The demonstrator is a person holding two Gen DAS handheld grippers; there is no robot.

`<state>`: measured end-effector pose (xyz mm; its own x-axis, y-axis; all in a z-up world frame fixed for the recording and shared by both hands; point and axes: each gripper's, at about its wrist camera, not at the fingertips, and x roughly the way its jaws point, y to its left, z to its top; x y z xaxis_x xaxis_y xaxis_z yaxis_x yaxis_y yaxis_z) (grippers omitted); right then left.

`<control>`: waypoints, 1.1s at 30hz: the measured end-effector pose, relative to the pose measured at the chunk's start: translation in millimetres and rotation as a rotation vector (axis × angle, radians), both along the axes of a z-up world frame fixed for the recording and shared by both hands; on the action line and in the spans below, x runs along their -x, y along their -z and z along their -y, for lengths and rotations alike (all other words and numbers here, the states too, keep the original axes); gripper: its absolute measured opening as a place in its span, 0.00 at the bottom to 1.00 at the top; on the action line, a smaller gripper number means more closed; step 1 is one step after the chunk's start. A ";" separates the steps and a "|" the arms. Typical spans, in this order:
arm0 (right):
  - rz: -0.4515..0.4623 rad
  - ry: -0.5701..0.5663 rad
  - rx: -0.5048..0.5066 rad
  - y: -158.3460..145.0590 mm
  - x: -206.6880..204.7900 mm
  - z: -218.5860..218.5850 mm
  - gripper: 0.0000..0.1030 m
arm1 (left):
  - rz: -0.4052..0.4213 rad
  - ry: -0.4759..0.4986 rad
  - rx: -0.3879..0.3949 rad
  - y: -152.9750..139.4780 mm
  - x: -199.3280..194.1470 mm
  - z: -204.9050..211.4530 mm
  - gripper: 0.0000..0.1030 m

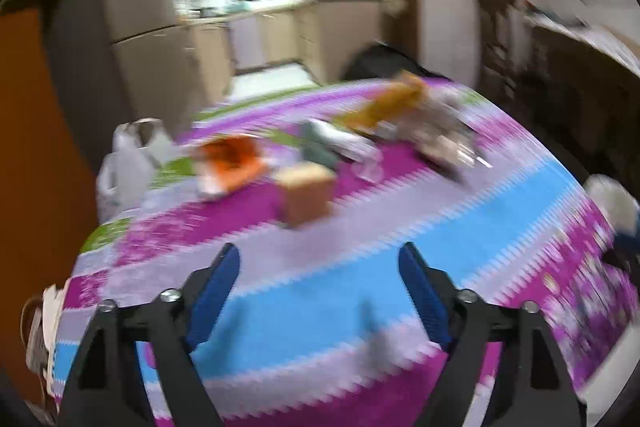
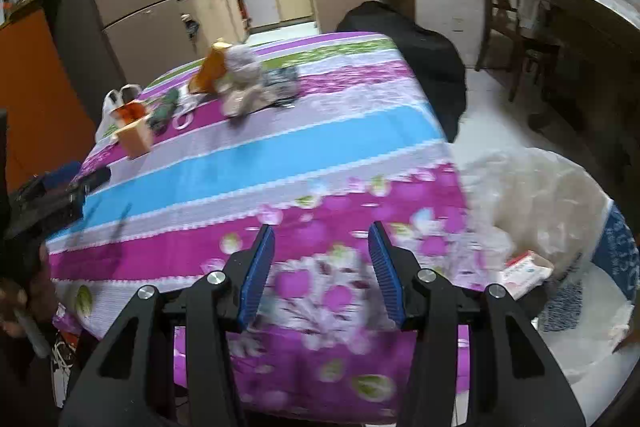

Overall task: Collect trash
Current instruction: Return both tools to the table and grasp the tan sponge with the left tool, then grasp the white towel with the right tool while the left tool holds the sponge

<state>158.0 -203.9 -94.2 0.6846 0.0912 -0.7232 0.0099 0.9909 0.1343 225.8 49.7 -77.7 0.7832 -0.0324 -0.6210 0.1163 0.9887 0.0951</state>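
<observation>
Both grippers empty over the striped table, trash piled at the far end.

Left wrist view, badly blurred: my left gripper (image 1: 319,261) stands wide with nothing between its blue pads, aimed down at the tablecloth (image 1: 460,227). At twelve o'clock sits a tan box (image 1: 306,193), an orange wrapper (image 1: 230,161) at eleven, a crumpled heap (image 1: 420,115) at one; I judge I'm lining up for them. Right wrist view: my right gripper (image 2: 321,241) is partly open, empty, over the floral edge. The heap (image 2: 236,83) lies at eleven, far off. At three o'clock a white plastic bag (image 2: 532,195) gapes beside the table, a small pack (image 2: 526,273) in it, probably there to take the trash.
</observation>
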 end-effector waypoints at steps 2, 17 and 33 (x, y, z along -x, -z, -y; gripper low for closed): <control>-0.006 -0.021 0.016 0.7 -6.1 -10.7 0.46 | -0.003 -0.014 0.033 -1.3 -15.7 -11.5 0.82; -0.037 -0.062 0.046 3.0 -42.9 -30.6 0.47 | -0.147 -0.010 0.080 35.4 -109.8 -9.1 0.45; 0.097 -0.155 -0.039 -61.0 -210.6 -47.8 0.63 | -0.199 -0.001 0.240 38.3 -52.8 -50.2 0.40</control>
